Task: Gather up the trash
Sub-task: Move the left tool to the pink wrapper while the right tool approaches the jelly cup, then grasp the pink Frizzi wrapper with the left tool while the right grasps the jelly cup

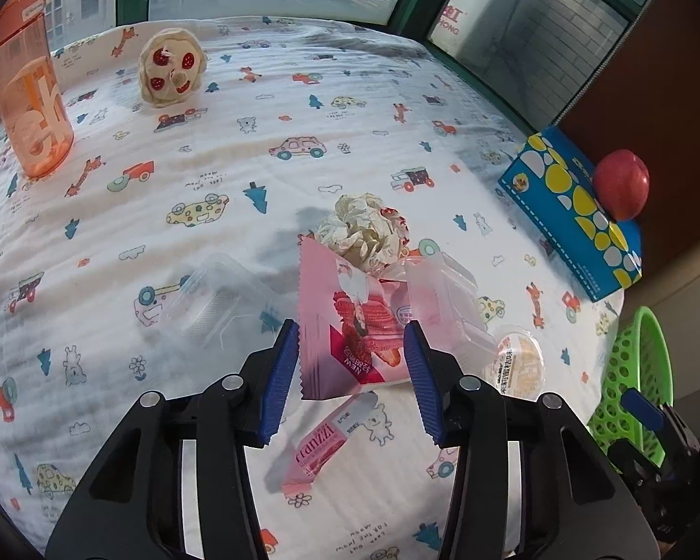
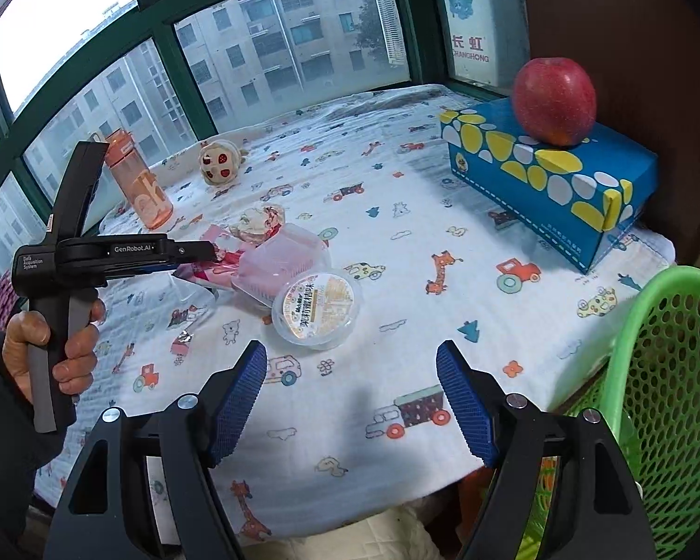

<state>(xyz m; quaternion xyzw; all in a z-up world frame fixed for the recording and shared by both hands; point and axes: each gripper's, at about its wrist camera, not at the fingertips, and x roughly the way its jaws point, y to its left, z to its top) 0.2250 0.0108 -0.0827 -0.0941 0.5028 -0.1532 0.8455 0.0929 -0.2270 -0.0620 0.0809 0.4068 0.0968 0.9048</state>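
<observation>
One pink strawberry snack wrapper sits mid-table between the left gripper pads, apparently pinched, though contact isn't clear. Right gripper wide, empty. Next: lift and carry to the green basket.

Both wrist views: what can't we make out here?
- Green basket contents: cut off by the edge in the right wrist view, only a sliver in the left.
- Left gripper grip on the pink wrapper: the wrapper sits between the pads, contact unclear; the right view shows only its side.
- Clear tray: transparent, outline faint in the left view.
- Lid print: too small to read.
- Right gripper: open, nothing between.
</observation>
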